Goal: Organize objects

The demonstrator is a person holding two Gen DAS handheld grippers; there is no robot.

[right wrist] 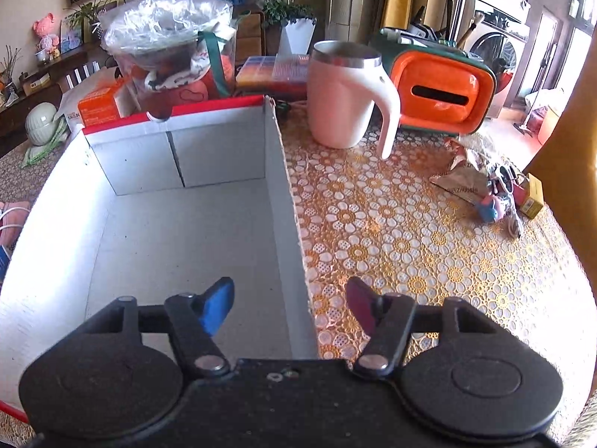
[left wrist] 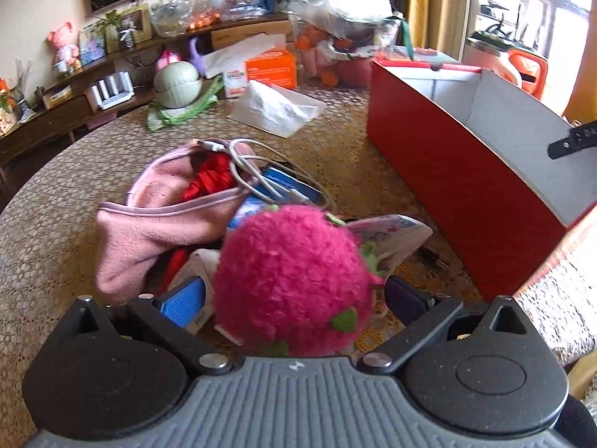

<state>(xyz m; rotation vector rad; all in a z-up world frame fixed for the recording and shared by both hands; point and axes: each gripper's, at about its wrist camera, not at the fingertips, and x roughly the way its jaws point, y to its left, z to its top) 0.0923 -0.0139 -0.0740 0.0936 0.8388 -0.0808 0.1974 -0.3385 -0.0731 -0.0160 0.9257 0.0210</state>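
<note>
The left hand-held gripper point(left wrist: 294, 295) was clenched on a fuzzy magenta strawberry toy point(left wrist: 291, 280), its blue pad point(left wrist: 184, 304) pressed into the left side of the fluff and the dark pad against the right. The toy sat just above a heap of loose things on the counter point(left wrist: 56, 224): a pink fleece pouch point(left wrist: 160, 209), a coiled white cable point(left wrist: 246, 171) lying across it, and a flat printed packet point(left wrist: 391, 231) just to the right. The red box point(left wrist: 447, 186) stood to the right of the heap, its white inside showing.

The right hand-held gripper point(right wrist: 289, 304) was released and held nothing; its jaws straddled the box's right wall point(right wrist: 291, 224), the blue pad over the bare box floor and the other over the flowered counter cloth. A white mug point(right wrist: 345, 100) and an orange case point(right wrist: 440, 97) stood beyond, on the far right.

The step in hand looked to be the pick-up of the toy from the heap, with the box as its likely home. The next move would call for lifting the toy clear of the cable, carrying it right over the near red wall, and letting go inside. The right gripper seemed placed to steady the box wall.
</note>
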